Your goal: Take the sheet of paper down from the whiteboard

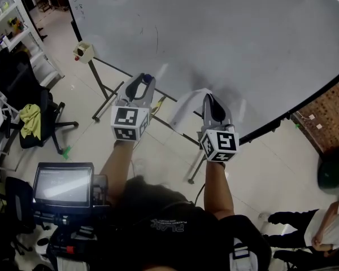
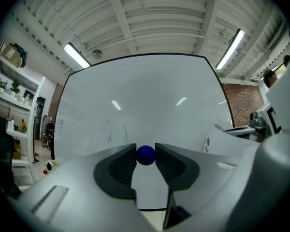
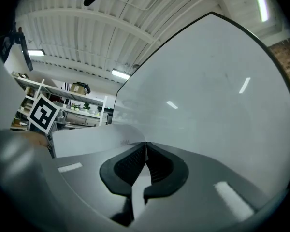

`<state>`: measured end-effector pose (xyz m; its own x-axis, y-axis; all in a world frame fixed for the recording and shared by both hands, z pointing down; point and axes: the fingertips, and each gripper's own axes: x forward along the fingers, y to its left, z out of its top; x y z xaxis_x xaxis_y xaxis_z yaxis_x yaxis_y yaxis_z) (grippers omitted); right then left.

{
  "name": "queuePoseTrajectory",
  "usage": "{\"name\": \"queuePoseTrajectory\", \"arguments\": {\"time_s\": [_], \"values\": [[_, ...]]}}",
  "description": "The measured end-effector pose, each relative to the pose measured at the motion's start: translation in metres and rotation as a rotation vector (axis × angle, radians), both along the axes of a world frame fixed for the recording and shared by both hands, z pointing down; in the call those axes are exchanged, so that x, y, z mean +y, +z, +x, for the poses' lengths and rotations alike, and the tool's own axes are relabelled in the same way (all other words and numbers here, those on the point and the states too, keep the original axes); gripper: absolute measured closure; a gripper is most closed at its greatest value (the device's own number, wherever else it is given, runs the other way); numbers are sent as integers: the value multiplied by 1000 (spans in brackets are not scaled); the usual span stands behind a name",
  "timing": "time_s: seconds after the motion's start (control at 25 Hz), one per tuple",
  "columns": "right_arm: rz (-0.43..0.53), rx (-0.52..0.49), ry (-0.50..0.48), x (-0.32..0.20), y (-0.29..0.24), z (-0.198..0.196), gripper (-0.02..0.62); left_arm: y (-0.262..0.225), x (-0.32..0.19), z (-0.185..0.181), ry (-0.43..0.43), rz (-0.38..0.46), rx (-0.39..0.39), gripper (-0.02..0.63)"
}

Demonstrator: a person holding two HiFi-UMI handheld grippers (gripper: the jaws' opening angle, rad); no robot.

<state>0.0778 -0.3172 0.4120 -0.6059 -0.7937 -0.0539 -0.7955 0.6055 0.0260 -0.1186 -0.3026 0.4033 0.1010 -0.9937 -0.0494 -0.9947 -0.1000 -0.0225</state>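
The big whiteboard (image 1: pixel 226 38) stands on a metal stand in front of me. My left gripper (image 1: pixel 147 79) is shut on a small blue round magnet (image 2: pixel 146 155), held between its two pads just off the board. My right gripper (image 1: pixel 208 98) is shut on the white sheet of paper (image 1: pixel 186 105), whose edge is pinched between its closed pads. The sheet curls away to the left of the right gripper (image 3: pixel 145 147) in the right gripper view, where some print shows on the paper (image 3: pixel 94 140). The same sheet (image 2: pixel 227 141) shows at the right of the left gripper view.
The stand's legs (image 1: pixel 104 92) spread over the tiled floor below the grippers. A small beige box (image 1: pixel 83 51) hangs at the board's lower left corner. An office chair with a yellow cloth (image 1: pixel 28 120), shelves (image 1: pixel 11 33) and a monitor (image 1: pixel 62 183) stand left. Another person (image 1: pixel 322 224) is at lower right.
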Motion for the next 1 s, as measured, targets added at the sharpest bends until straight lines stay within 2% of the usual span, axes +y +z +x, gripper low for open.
{"name": "queuePoseTrajectory", "arguments": {"time_s": [0.28, 0.56, 1.0], "values": [[-5, -9, -27, -5, 4, -25, 581, 9, 6, -11, -38, -9, -44, 483], [14, -8, -40, -2, 1, -46, 581, 16, 11, -17, -54, -8, -44, 483], [26, 0, -25, -2, -2, -45, 581, 7, 13, -14, -69, 12, -56, 483]]}}
